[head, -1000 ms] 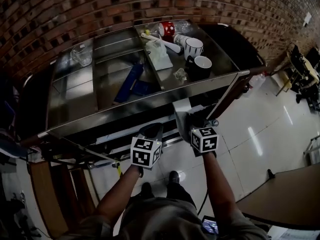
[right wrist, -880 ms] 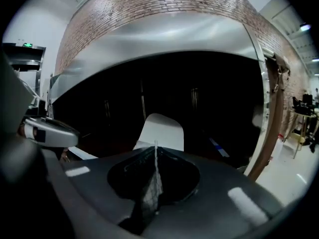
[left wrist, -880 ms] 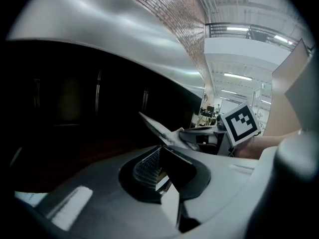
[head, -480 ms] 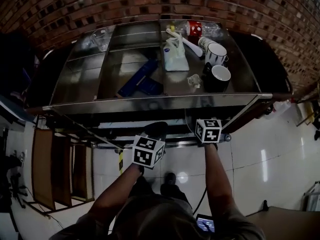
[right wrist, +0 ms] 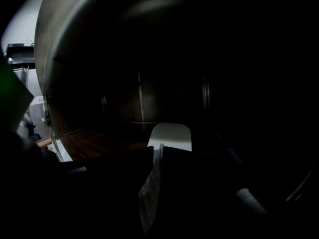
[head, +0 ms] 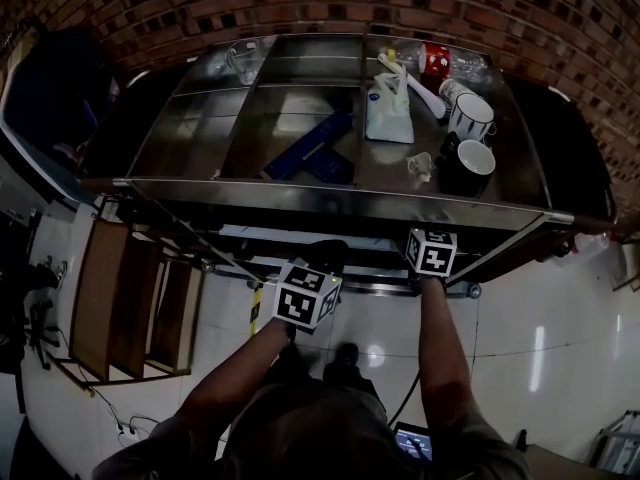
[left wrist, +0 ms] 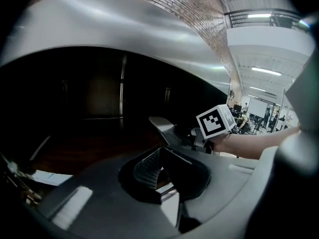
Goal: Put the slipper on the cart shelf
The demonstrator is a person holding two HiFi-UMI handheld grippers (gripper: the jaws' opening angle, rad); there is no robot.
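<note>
Under the cart (head: 330,200) top, reaching right claw (right wrist: 158,150) in over the lower shelf (right wrist: 94,141). Just been opening its jaws, now leaving a narrow slit, pinching nothing. Seeing pale grey slipper (right wrist: 170,135) lying flat on that shelf, straight ahead, near end right at the claw tips; touching or not, cannot tell. Holding left claw (left wrist: 159,150) just beside, pressing its jaws together on nothing, aiming toward same slipper. Up above, looking into the steel top tray (head: 190,133). Noting blue flat item (head: 312,148) lying slantwise in the middle section and clear glass (head: 243,60) standing at back left. Noting white pouch (head: 388,108), red container (head: 434,60), striped mug (head: 472,116) and black mug (head: 472,161) crowding the right side. Seeing both mugs standing upright, showing bare white insides, sitting just beside each other.
</note>
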